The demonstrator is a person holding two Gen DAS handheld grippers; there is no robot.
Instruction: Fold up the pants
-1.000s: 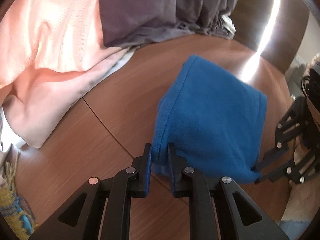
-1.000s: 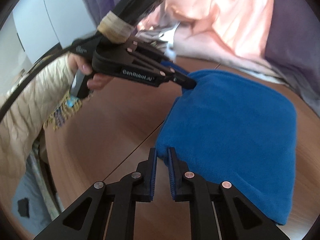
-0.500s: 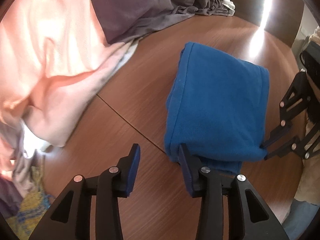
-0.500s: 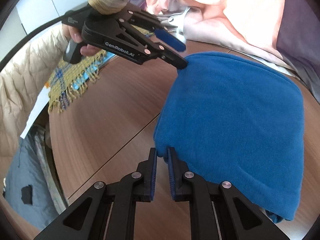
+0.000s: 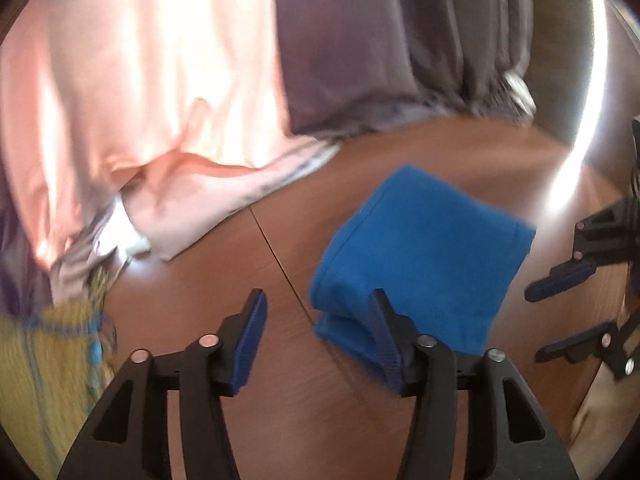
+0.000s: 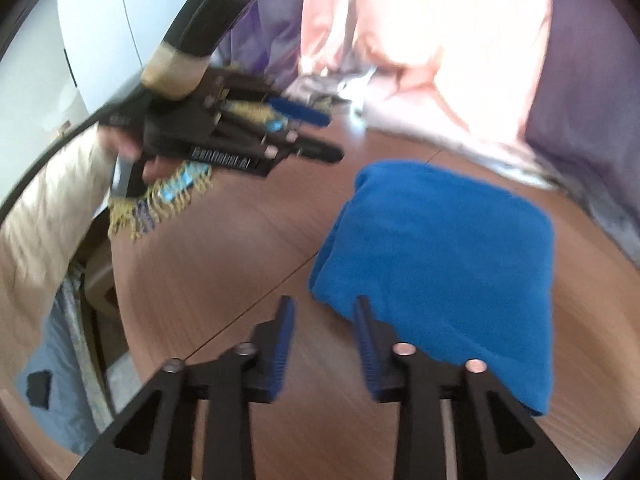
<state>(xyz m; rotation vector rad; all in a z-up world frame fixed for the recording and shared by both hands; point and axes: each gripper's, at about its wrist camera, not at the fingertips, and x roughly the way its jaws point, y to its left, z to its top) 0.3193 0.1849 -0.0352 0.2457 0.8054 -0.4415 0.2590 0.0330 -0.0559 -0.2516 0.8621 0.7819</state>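
The blue fleece pants [image 5: 424,252] lie folded into a compact block on the brown wooden table [image 5: 248,420]; they also show in the right wrist view [image 6: 444,264]. My left gripper [image 5: 318,312] is open and empty, its right finger just in front of the block's near corner. My right gripper [image 6: 324,316] is open and empty, its right finger by the block's near edge. The left gripper also shows in the right wrist view [image 6: 316,136], raised above the table, left of the pants. The right gripper shows in the left wrist view [image 5: 560,316] at the far right.
Pink cloth [image 5: 132,92] and grey-purple cloth [image 5: 380,40] are piled along the table's far side. A yellow fringed woven cloth [image 5: 44,360] lies at the table's left edge. A seam [image 5: 288,276] runs across the tabletop.
Both grippers have opened and let go of the pants. The folded block now rests on the table, and both grippers have drawn back from it.
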